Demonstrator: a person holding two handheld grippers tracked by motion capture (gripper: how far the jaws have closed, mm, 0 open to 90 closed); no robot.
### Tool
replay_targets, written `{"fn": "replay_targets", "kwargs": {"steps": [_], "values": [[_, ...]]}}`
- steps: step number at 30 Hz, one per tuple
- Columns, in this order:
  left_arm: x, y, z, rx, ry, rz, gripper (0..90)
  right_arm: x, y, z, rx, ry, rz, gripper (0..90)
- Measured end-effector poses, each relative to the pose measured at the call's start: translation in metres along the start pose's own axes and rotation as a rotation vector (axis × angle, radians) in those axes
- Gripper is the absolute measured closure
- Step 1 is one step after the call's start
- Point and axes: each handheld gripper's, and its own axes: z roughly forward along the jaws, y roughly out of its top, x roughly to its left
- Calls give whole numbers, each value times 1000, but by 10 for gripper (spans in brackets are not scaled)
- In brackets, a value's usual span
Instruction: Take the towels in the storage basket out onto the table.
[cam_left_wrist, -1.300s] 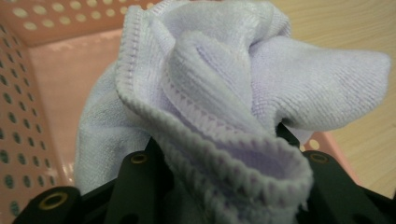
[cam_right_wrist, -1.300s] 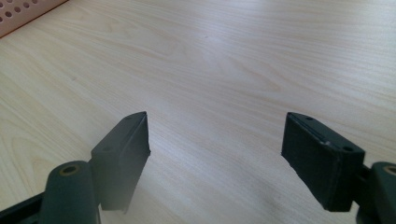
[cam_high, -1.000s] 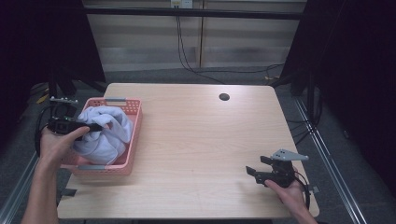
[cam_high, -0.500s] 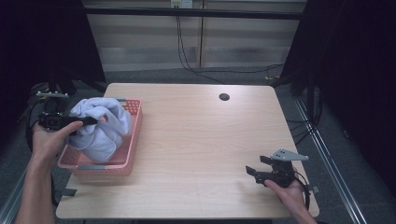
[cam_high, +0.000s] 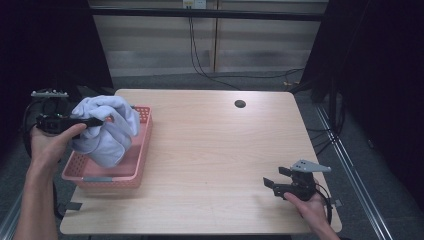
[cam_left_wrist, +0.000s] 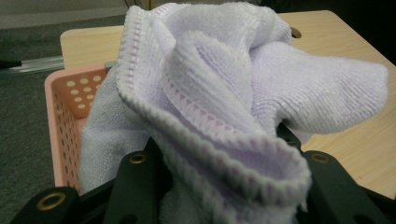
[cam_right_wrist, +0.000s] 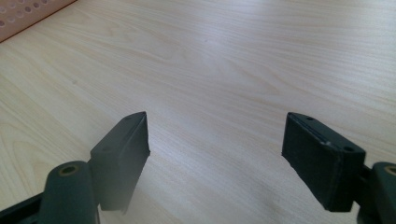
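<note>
- Towel (cam_high: 106, 131), pale lilac and bunched, is held clear above the pink basket (cam_high: 140, 160) at the table's left edge; its lowest fold hangs inside the basket and may be brushing the floor of it, which cannot be told for certain.
- Left gripper (cam_high: 95, 121) is clenched on a thick gather of the cloth; in the left gripper view the stitched hem (cam_left_wrist: 219, 135) is seen wedged between the two black jaws.
- Lift is judged to be the step in hand: the cloth should be raised straight up until the trailing fold is free of the basket wall, so the light basket is not dragged or tipped.
- Grip should be kept firm, since only a bunched edge is pinched and the rest hangs loose.
- Right gripper (cam_high: 276, 185) rests low over the bare wooden table (cam_high: 215, 150) near the front right corner, jaws spread with nothing between them, well apart from the cloth.
- Open table between basket and right gripper is judged the natural place for spreading.
</note>
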Motion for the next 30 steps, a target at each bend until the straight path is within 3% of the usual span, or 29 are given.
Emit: {"fn": "replay_targets", "kwargs": {"steps": [8,11,14,16,20,28,30], "values": [[-12,15,-10,-15,-7,25,565,0,0,-1,-2,1,0,228],[-17,24,-12,26,19,40,567,-1,0,-1,-3,1,-5,227],[-19,29,-13,30,-8,38,568,-1,0,-1,-4,2,-2,227],[-21,31,-15,14,-64,23,568,-1,0,-1,-3,1,-1,227],[-27,34,-13,13,-74,35,568,-1,0,-1,-2,6,-1,227],[-52,46,-2,21,-110,81,567,-1,0,-1,-1,8,-1,227],[-64,51,2,9,-135,92,567,-1,0,-1,0,6,-2,228]]}}
